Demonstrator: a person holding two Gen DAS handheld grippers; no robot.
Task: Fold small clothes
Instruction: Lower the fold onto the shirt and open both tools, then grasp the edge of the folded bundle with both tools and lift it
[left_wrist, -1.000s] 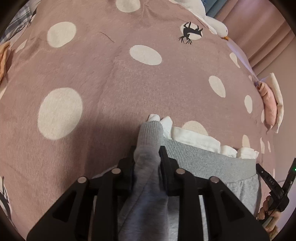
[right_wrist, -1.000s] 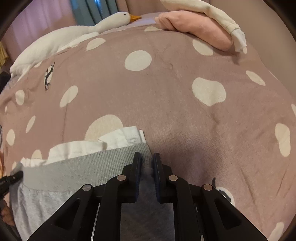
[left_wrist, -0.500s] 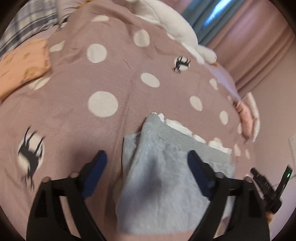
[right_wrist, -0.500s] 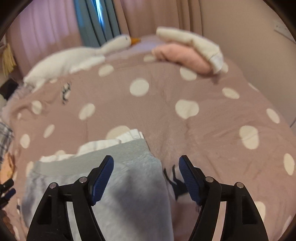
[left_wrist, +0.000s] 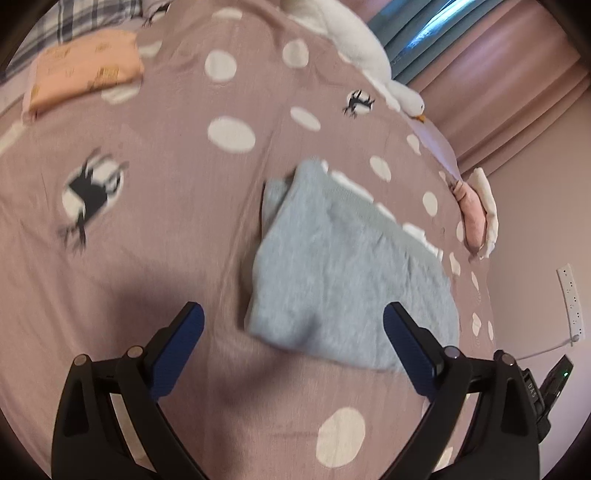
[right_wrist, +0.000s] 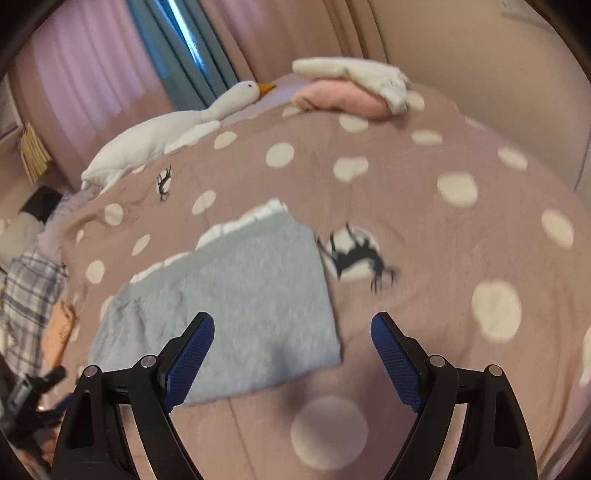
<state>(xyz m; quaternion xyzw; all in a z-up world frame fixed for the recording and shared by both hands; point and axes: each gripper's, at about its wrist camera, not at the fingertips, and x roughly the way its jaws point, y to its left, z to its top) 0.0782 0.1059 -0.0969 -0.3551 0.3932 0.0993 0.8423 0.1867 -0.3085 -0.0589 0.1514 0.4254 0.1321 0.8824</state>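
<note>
A: Left claw: jaws wide apart, have just been opening, nothing between the pads. Grey garment lies beyond the tips, untouched.

B: Right claw: same. Jaws have just been opening and stand apart, empty. The garment's near right corner sits just past the left pad, no contact.

A: Reading: a fold looks done. Garment is a flat grey rectangle on the bedspread, mid-bed, nearer the near edge than the far.

B: White layer peeks out along its far edge, so the halves are not quite flush. Likely why both claws hang over the near side: to check, or to regrip.

A: Elsewhere: folded pink-and-white stack at the far right corner, orange piece at the far left. Probably finished items, parked clear of the work area.

B: Goose toy along the far edge, not involved.

A: Next, by judgement: square it or move it to a stack.
</note>
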